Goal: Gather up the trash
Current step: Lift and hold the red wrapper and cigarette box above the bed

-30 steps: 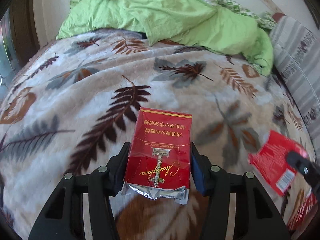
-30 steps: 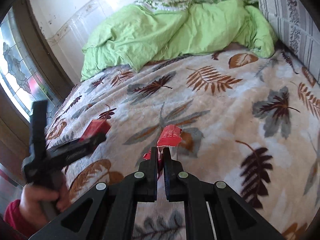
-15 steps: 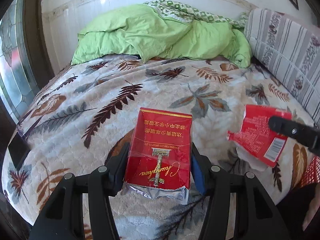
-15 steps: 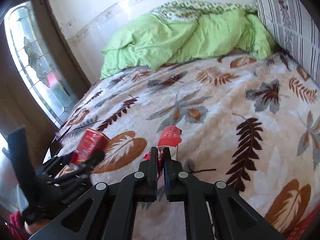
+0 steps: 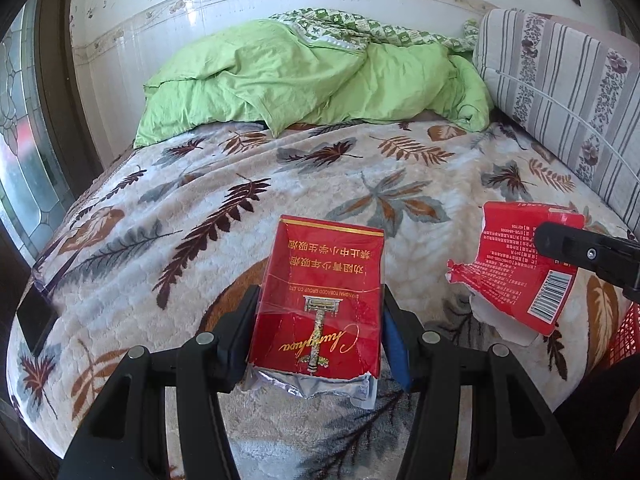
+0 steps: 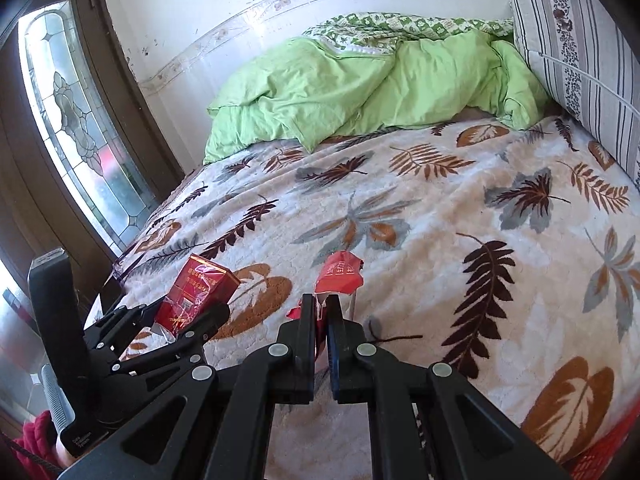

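Both pieces of trash are picked up and held above the bed: the left gripper clamps a red cigarette pack between its fingers; the right gripper pinches a torn red wrapper; next, I judge, comes carrying both to a bin.

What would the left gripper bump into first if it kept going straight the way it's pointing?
Probably the leaf-patterned blanket on the bed; the left gripper, clamped on the red cigarette pack, angles down towards it. Depth is hard to judge.

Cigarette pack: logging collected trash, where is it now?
The cigarette pack is clamped in the left tongs, above the leaf-patterned blanket.
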### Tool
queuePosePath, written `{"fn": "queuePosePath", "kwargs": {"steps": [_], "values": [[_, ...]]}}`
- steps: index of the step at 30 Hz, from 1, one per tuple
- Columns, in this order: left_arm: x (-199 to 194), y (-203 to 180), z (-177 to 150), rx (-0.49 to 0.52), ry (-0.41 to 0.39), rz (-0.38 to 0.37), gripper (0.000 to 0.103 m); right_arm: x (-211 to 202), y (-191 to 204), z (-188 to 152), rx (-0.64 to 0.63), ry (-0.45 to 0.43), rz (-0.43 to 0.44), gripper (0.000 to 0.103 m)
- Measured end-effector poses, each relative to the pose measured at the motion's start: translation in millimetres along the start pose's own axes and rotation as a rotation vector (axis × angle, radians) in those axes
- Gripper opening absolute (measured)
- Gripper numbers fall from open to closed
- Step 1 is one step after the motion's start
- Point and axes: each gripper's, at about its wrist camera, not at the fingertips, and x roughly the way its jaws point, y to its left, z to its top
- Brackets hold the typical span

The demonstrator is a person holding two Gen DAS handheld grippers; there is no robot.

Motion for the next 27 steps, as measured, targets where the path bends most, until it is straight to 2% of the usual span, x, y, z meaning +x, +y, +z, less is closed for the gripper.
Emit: {"fn": "queuePosePath", "kwargs": {"steps": [16,22,27], "values": [[6.5,3.2,1.4,-0.01,0.01,-0.023,0.055,3.5,7.5,-0.3,-0.015,0.001,0.005,0.006],[0.6,-7.7,1.6,-0.01,0.021,-0.135,0.055,-8.6,-0.9,0.0,0.036,-0.002,0.017,0.006],[-13.5,-38.3,7.5,0.055,0.018,-0.249,0.055,-43.6,-16.7,-3.9,0.065,-0.033,-0.011,0.006]]}}
